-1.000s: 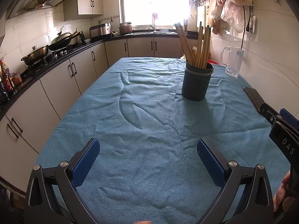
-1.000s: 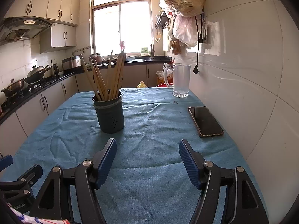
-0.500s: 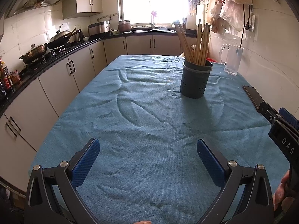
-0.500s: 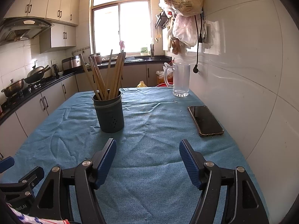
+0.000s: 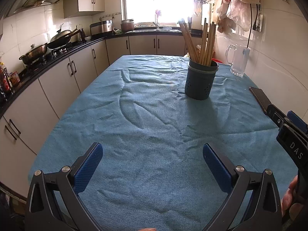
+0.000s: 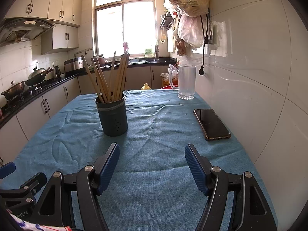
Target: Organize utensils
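Note:
A dark perforated utensil holder [image 5: 200, 80] [image 6: 112, 116] stands upright on the blue tablecloth [image 5: 150, 123] [image 6: 157, 130], with several wooden chopsticks [image 5: 202, 42] [image 6: 109, 77] sticking up out of it. My left gripper [image 5: 153, 152] is open over bare cloth near the table's front edge, well short of the holder. My right gripper [image 6: 152, 153] is open too, nothing between its blue pads, with the holder ahead and slightly to the left. The right gripper's body shows at the right edge of the left wrist view.
A black phone [image 6: 210, 124] [image 5: 259, 98] lies flat near the right wall. A clear glass mug [image 6: 185, 81] [image 5: 238, 60] stands at the far right corner. Kitchen cabinets and a stove with pans [image 5: 48, 44] run along the left. Plastic bags [image 6: 189, 9] hang on the wall.
In the left wrist view the scene has slid slightly downward, so the holder sits a bit higher in the picture. Both grippers stay open; nothing on the table moved.

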A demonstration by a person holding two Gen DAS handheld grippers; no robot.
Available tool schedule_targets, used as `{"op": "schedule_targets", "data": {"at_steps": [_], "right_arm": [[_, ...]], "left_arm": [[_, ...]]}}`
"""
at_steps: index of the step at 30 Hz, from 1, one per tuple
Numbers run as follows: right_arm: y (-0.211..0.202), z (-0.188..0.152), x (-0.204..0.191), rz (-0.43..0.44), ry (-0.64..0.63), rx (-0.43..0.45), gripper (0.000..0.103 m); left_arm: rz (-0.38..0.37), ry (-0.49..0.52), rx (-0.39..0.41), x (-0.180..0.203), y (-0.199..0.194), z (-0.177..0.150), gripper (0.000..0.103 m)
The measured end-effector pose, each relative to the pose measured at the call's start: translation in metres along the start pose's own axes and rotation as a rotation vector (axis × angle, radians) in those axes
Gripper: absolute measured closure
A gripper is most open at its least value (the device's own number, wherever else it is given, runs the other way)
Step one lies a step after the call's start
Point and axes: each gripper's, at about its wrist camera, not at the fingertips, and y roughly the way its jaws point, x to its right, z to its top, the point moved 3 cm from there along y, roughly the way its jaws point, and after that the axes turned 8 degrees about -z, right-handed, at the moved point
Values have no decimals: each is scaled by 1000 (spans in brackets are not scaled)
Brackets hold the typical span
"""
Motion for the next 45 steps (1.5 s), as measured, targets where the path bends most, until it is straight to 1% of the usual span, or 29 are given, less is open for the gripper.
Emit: {"op": "schedule_targets", "data": {"at_steps": [25, 45], "right_arm": [[-2, -3, -5, 13, -19, 11, 27], [-5, -4, -9, 24, -27, 19, 24]], "left_arm": [[-7, -7, -14, -1, 3, -3, 0], [2, -16, -14, -4, 4, -1, 0]]}}
